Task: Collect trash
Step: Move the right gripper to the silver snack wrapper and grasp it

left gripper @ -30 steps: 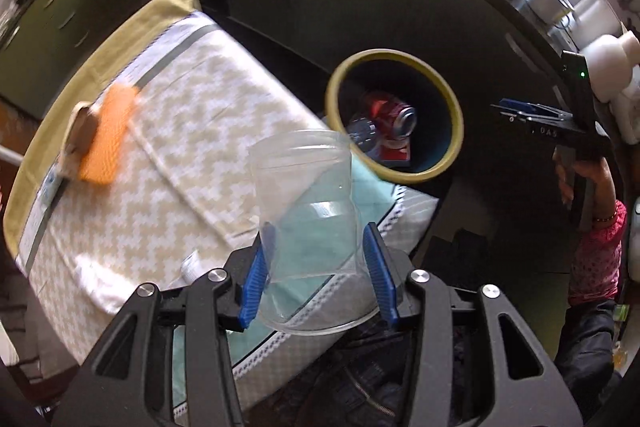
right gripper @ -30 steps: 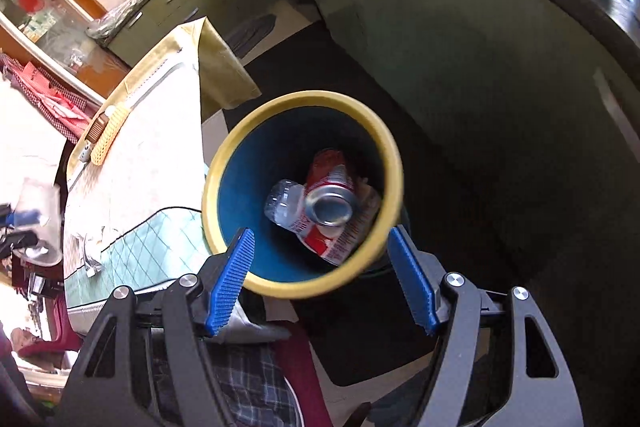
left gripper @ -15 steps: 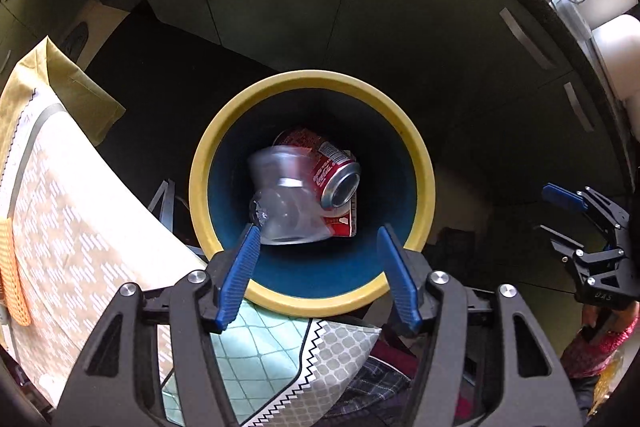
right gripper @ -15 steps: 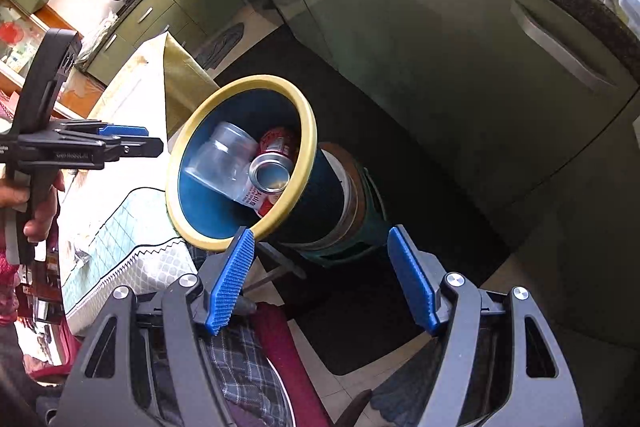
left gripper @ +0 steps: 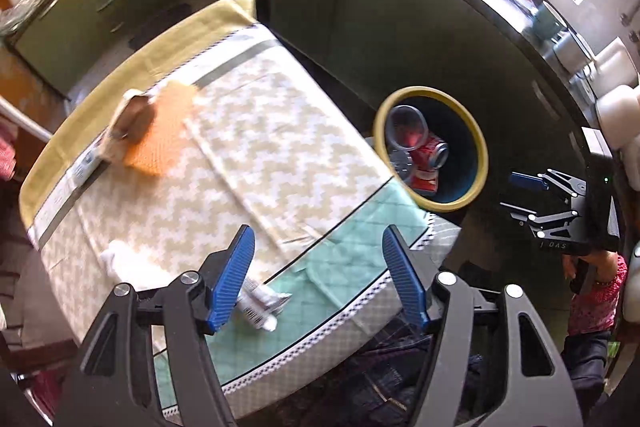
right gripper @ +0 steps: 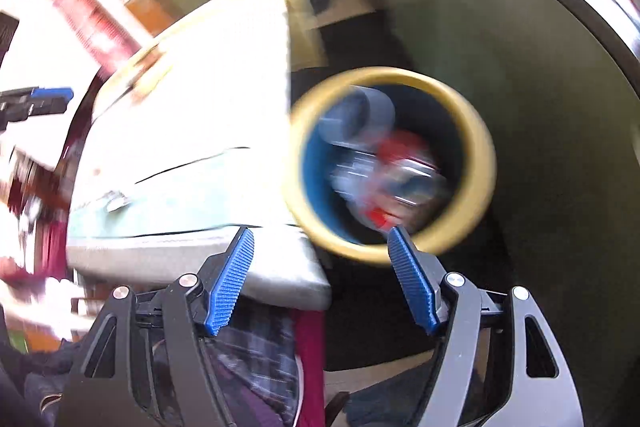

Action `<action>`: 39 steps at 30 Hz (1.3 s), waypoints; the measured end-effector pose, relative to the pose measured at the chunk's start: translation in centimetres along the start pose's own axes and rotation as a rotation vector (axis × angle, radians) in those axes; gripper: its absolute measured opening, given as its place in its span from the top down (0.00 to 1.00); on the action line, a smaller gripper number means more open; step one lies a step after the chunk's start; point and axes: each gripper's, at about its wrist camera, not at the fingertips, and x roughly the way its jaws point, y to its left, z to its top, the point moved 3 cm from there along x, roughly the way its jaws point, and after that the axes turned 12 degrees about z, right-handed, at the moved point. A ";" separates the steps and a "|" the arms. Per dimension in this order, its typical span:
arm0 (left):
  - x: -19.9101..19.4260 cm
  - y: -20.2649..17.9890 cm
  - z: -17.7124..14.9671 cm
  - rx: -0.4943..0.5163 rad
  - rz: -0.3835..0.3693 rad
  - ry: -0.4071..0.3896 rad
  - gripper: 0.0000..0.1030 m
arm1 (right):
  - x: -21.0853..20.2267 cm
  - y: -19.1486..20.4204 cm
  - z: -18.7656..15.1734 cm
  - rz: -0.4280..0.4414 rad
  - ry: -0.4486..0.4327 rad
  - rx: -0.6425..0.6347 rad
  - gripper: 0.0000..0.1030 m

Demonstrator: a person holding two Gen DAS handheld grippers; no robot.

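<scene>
We see yellow-rimmed blue round bin [left gripper: 478, 163] beside table edge; inside lie clear plastic cup [left gripper: 405, 125], red crushed can [left gripper: 430, 153], clear bottle [left gripper: 401, 163]. Our left gripper [left gripper: 316, 267] jaws just opened, gape wide, nothing between. Our right gripper [right gripper: 320, 273] gapes wide, empty. Crumpled white wrapper [left gripper: 260, 301] lies on table.

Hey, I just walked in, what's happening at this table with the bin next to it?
A person holding a gripper in each hand is clearing trash. The clear plastic cup now lies in the yellow-rimmed bin beside a red can. The left gripper has just been opening and is empty, above a crumpled wrapper on the table. The right gripper is open and empty too.
</scene>
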 end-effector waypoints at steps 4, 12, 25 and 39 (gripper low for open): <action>-1.0 6.8 -4.1 -0.132 0.037 0.010 0.38 | 5.8 9.5 2.5 0.129 0.135 -0.147 0.33; -0.5 16.2 -11.0 -0.300 0.060 0.048 0.38 | 16.7 21.9 4.8 0.162 0.378 -0.260 0.33; 4.7 21.4 -14.3 -0.406 0.021 0.129 0.37 | 24.8 24.2 5.8 -0.011 0.499 -0.268 0.50; 12.8 21.0 -12.4 -0.517 -0.019 0.324 0.28 | 19.6 22.3 5.8 0.036 0.391 -0.296 0.64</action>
